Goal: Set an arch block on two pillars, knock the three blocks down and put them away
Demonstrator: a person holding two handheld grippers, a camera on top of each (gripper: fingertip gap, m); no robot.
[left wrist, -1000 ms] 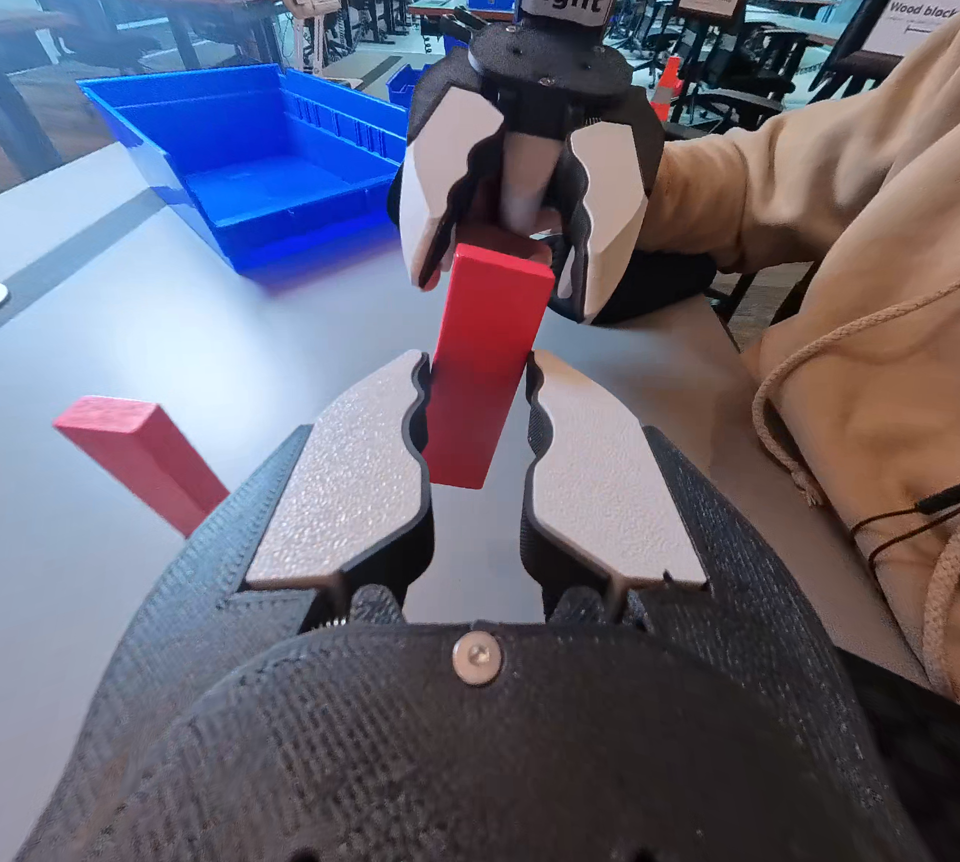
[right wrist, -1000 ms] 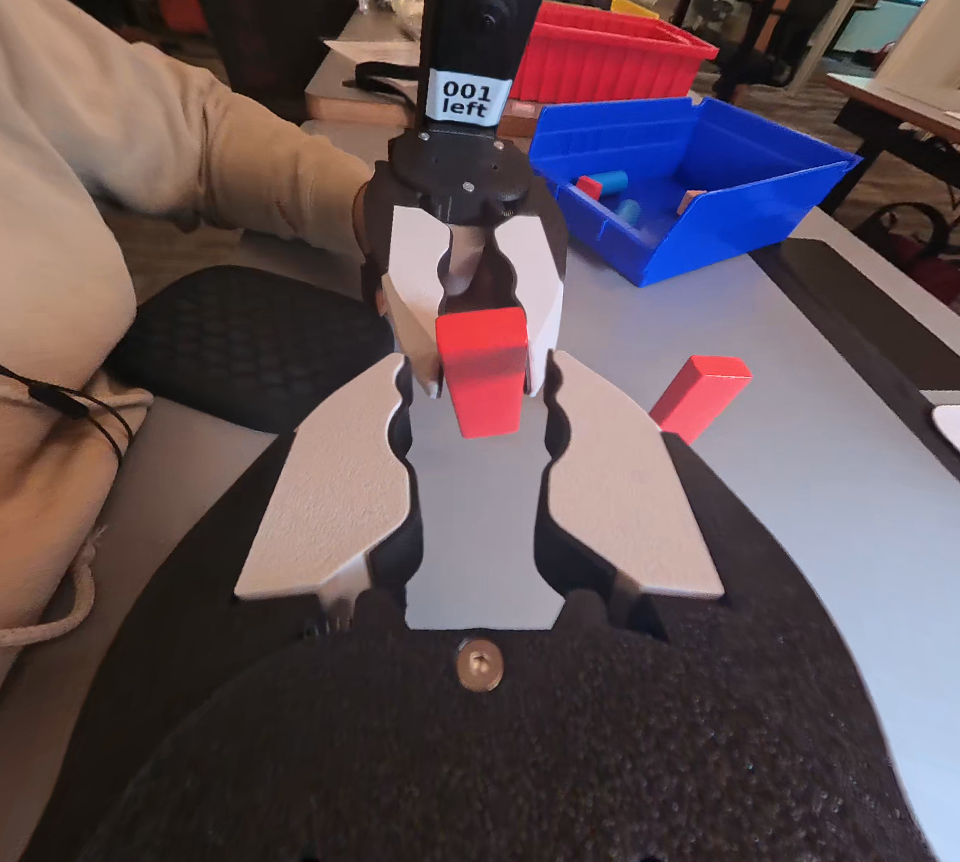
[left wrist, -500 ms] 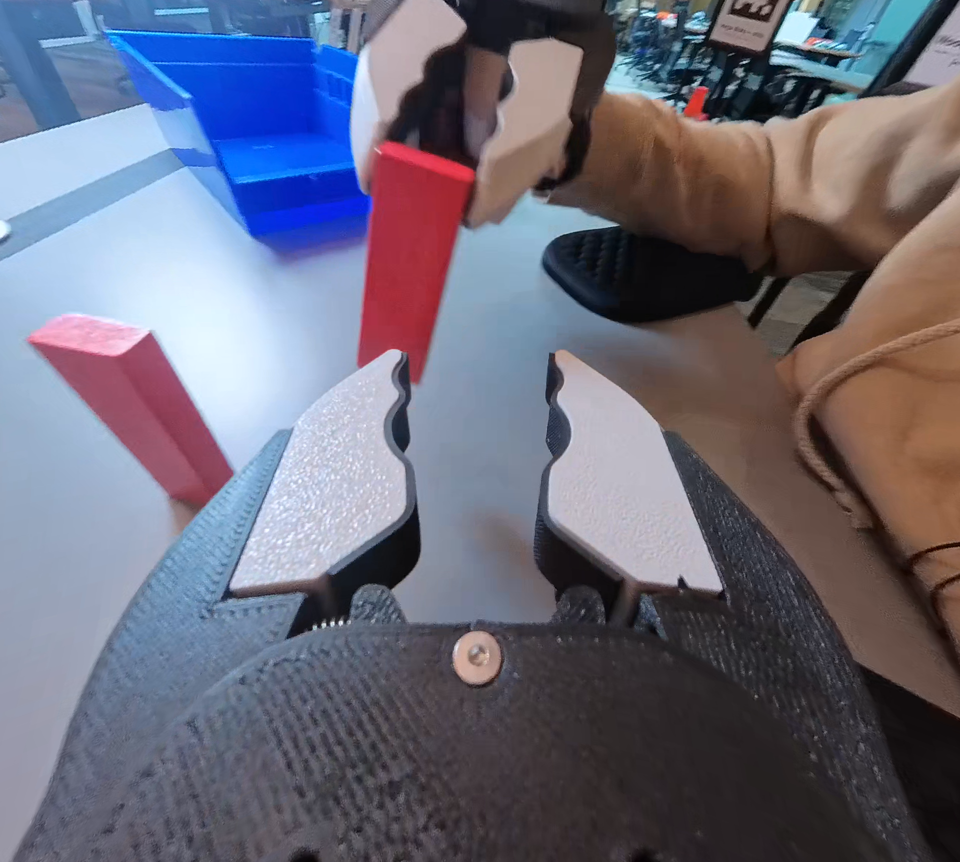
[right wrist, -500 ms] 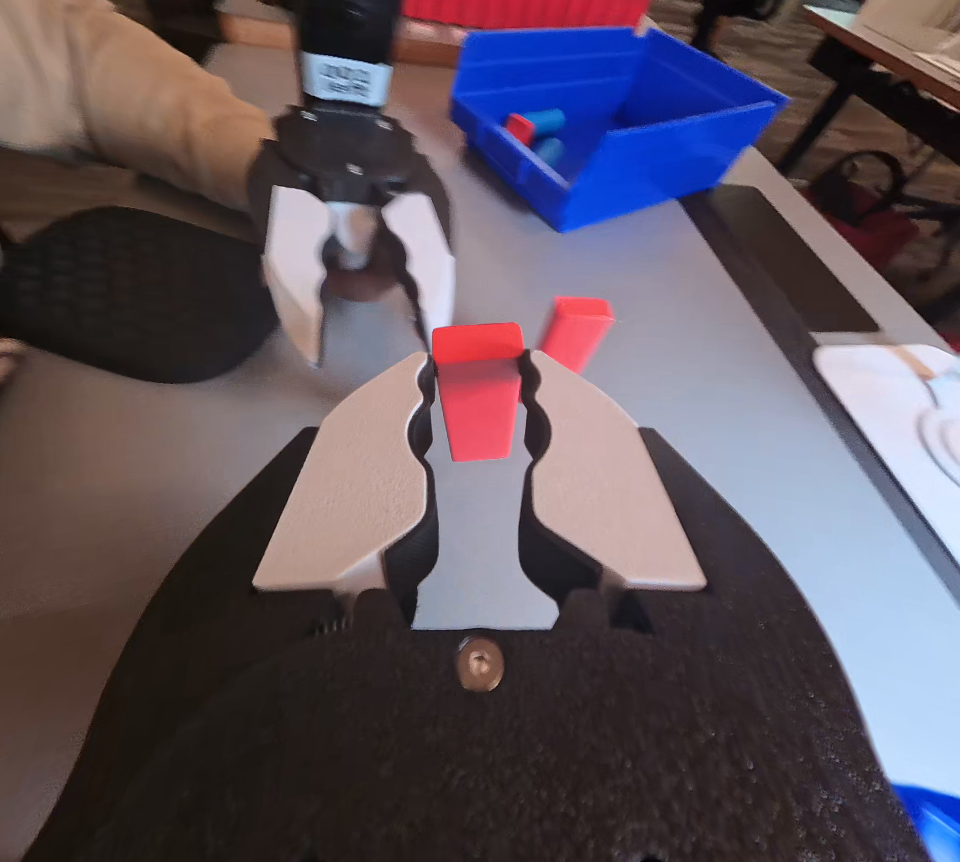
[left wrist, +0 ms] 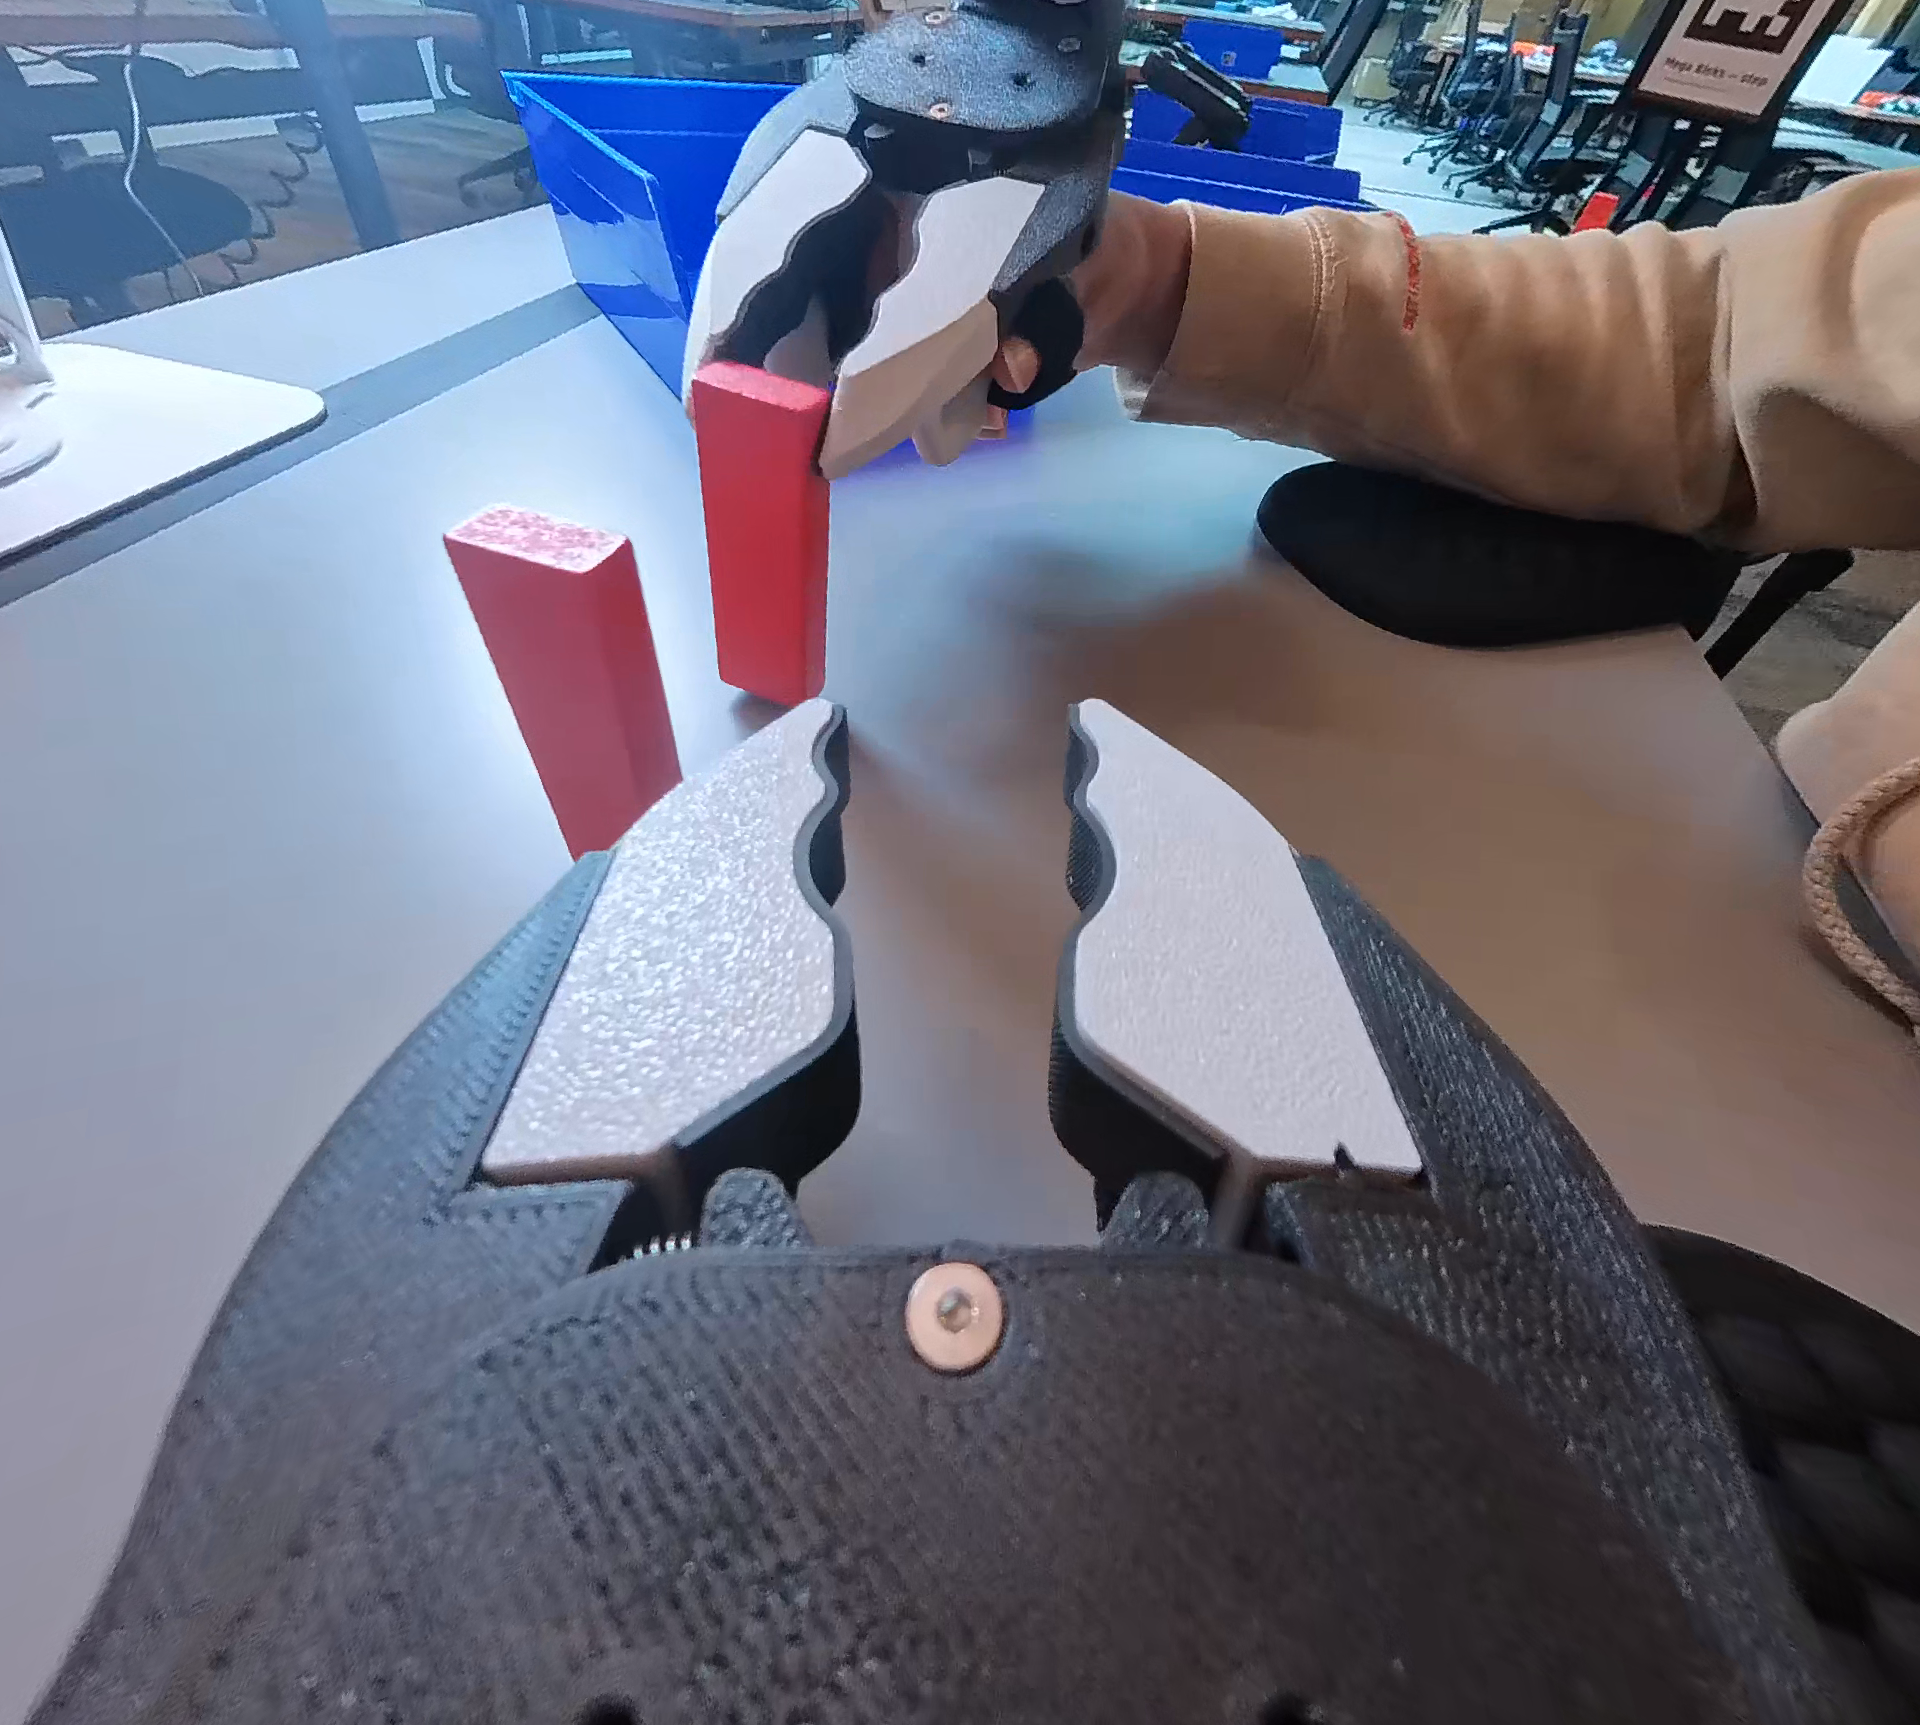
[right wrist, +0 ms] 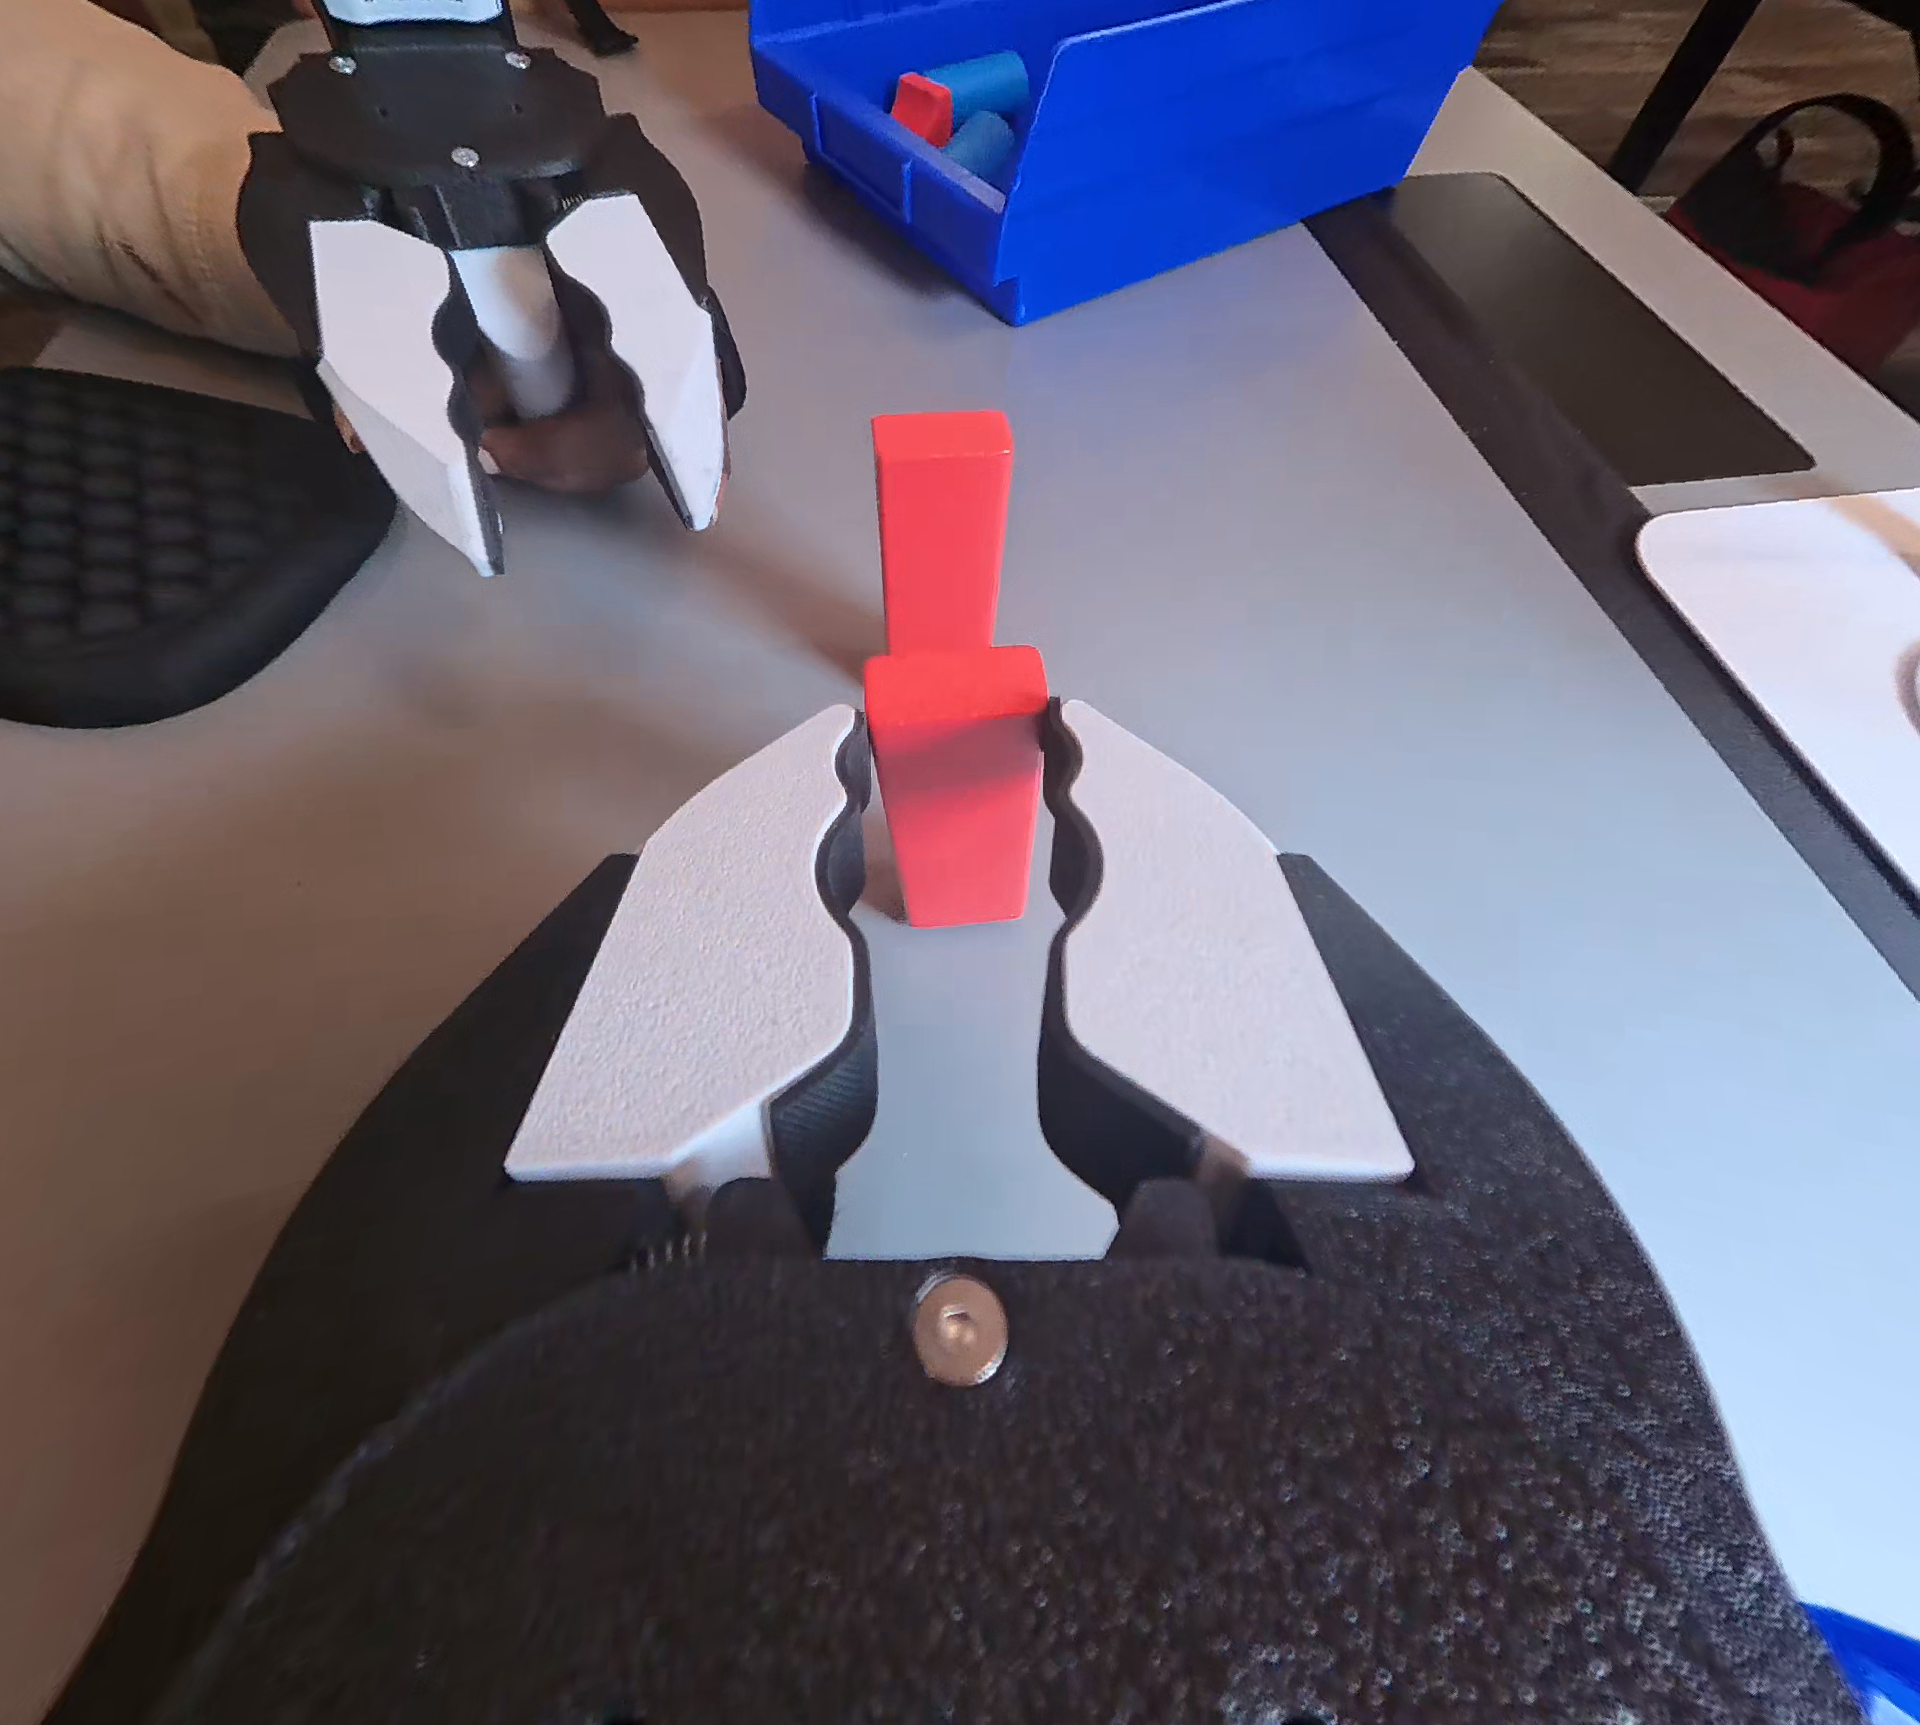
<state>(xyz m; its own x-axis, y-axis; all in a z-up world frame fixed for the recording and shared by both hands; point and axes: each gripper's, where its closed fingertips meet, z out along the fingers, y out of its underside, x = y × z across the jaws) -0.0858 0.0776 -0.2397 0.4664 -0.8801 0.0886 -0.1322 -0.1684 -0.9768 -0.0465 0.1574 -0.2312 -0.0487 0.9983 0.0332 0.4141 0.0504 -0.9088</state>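
Note:
Two red pillar blocks are on the grey table. One red pillar [left wrist: 561, 678] stands free and upright; it also shows in the right wrist view [right wrist: 940, 532]. My right gripper [right wrist: 956, 714] is shut on the top of the second red pillar [right wrist: 956, 802], holding it upright close beside the first, with its lower end at the table surface. In the left wrist view the right gripper [left wrist: 769, 418] grips that held pillar [left wrist: 769, 563] from above. My left gripper [left wrist: 956, 719] is open and empty, just short of the pillars; it also shows in the right wrist view [right wrist: 594, 543].
A blue bin [right wrist: 1247, 117] holding blue cylinders [right wrist: 977, 117] and a red piece stands beyond the pillars. Another blue bin [left wrist: 613, 221] is behind the right gripper. A white pad [right wrist: 1787, 636] lies at the right edge. A black mesh chair [right wrist: 135, 553] is at the table's side.
My left gripper let go of the red pillar and drew back open. My right gripper closed on its top and carried it over beside the standing pillar, lowering it upright.

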